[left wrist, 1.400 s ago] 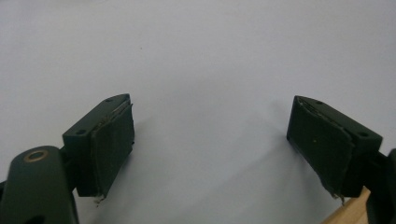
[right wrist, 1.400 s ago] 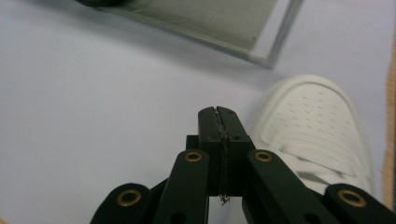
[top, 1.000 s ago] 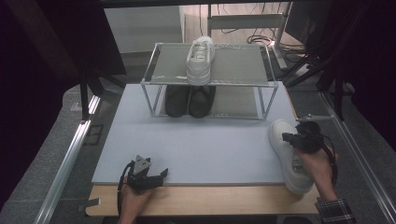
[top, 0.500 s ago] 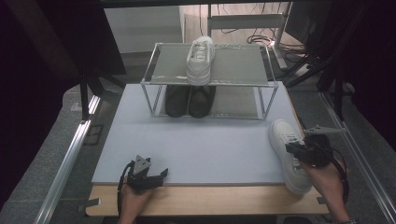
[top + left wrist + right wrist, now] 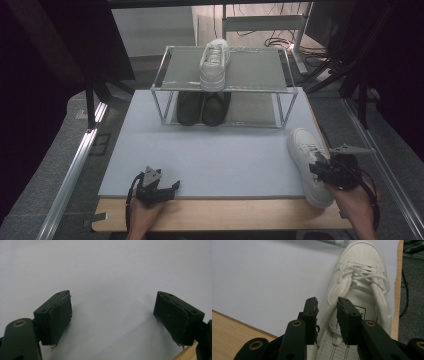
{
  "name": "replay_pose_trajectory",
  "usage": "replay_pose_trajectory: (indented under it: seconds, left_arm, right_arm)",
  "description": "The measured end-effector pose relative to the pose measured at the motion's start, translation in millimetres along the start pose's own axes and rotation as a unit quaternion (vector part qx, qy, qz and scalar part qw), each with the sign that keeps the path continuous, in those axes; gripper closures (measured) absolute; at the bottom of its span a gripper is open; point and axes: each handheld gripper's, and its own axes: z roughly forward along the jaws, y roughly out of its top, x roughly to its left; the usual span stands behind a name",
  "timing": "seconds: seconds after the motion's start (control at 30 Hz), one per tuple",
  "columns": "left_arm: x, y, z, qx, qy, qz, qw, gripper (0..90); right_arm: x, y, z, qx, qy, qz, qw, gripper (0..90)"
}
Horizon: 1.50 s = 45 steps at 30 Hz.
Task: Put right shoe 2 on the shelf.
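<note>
A white lace-up shoe lies at the right edge of the grey mat, toe pointing away; in the right gripper view the white shoe fills the right half. My right gripper hovers over its heel end. Its jaws have just been opening, and the right gripper now stands narrowly open, with the shoe's collar edge and a lace in the gap between the pads. My left gripper rests at the mat's near edge; in its own view the left gripper is wide open over bare mat.
A two-tier wire rack stands at the back of the mat, with a second white shoe on top and a pair of black shoes below. A wooden table edge runs along the front. Cables lie off to the right.
My right hand has slid back along the shoe toward the near edge, from over the laces to the heel end. The left gripper has not moved.
</note>
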Motion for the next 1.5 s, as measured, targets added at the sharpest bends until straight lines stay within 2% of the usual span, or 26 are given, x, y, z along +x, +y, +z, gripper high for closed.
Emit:
replay_pose_trajectory:
  seconds: [0.27,0.5,0.63,0.77,0.9,1.27,1.5]
  left_arm:
    - [0.0,0.0,0.0,0.0,0.0,0.0,1.0,15.3]
    - [0.1,0.0,0.0,0.0,0.0,0.0,1.0,15.3]
    - [0.1,0.0,0.0,0.0,0.0,0.0,1.0,15.2]
    - [0.1,0.0,-0.1,0.0,0.0,0.0,1.0,15.2]
    - [0.0,0.0,0.1,0.0,0.0,0.0,1.0,15.3]
    - [0.1,0.0,0.0,0.0,0.0,0.0,1.0,15.3]
    - [0.0,0.0,0.0,0.0,0.0,0.0,1.0,15.3]
  right_arm:
    - [-2.5,-2.4,0.4,0.006,-0.003,0.005,1.0,67.8]
    - [-2.0,-5.5,10.0,0.019,0.003,0.006,0.9998,68.0]
    - [-1.5,-2.8,14.3,0.016,0.004,0.003,0.9998,72.3]
    - [-2.4,-2.9,15.0,0.013,0.014,0.015,0.9997,79.4]
    - [-1.5,-3.3,15.7,0.009,0.023,0.013,0.9996,82.6]
    - [13.9,2.6,22.4,0.009,0.035,-0.011,0.9993,83.4]
    - [31.2,9.8,30.0,0.013,0.057,-0.028,0.9979,83.5]
